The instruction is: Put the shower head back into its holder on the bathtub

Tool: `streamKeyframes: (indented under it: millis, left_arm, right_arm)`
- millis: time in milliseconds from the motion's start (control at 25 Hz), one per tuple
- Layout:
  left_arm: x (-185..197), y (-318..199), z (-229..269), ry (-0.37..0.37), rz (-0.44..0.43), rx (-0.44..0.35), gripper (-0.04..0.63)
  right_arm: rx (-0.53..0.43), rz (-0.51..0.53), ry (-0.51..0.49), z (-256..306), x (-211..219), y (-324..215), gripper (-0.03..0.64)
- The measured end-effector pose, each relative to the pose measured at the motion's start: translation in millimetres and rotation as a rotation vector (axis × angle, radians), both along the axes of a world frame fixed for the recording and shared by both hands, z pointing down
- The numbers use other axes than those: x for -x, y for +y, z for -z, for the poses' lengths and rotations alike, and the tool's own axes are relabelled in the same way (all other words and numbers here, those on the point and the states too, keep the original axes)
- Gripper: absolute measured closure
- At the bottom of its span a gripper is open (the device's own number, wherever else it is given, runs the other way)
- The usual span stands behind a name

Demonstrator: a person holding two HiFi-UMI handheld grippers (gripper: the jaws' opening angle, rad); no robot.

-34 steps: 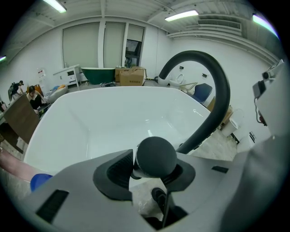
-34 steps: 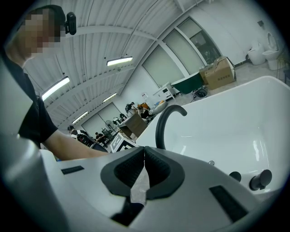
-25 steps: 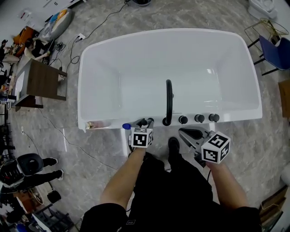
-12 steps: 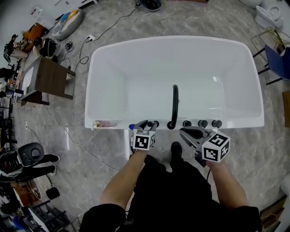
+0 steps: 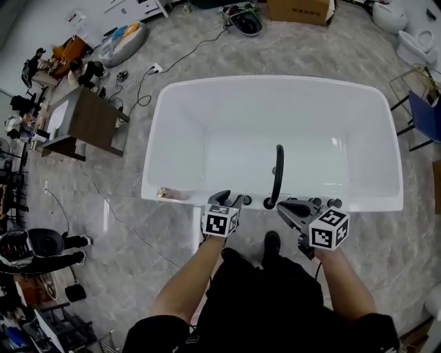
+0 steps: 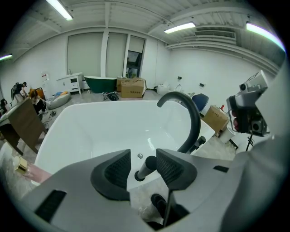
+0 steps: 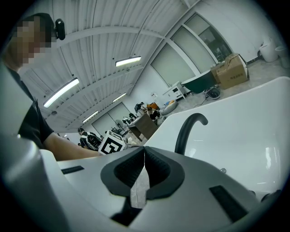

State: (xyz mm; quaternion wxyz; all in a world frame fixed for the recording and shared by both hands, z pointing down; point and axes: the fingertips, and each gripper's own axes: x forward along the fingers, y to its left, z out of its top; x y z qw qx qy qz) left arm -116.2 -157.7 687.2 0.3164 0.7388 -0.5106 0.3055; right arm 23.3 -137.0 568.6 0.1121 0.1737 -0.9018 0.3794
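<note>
A white bathtub fills the middle of the head view, with a black curved spout on its near rim. The shower head, a black and chrome stick, stands upright in its holder on that rim. My left gripper hangs just above it. Its jaws have just been opening and now stand open. In the left gripper view the handle shows between the pads without touching them. My right gripper is shut and empty, near the rim to the right of the spout.
Black knobs sit on the rim right of the spout, and a small bottle lies on its left corner. A wooden table and floor cables lie to the left. A blue chair stands to the right, a cardboard box beyond.
The left gripper has lifted a little above the shower head with its jaws apart. The head view has tilted, so the tub sits lower in the picture. The right gripper stays shut.
</note>
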Motion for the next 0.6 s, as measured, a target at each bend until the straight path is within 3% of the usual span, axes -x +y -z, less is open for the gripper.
streamKeyframes:
  millis: [240,600]
  left_arm:
    - [4,2,26,-0.007,-0.02,-0.07,0.403]
    - [22,10,66,0.05,0.056,-0.162,0.414]
  right_arm:
    - [-0.009,0.052,-0.019,7,23,0,0.597]
    - [-0.025,0.118,-0.035,18,50,5,0.597]
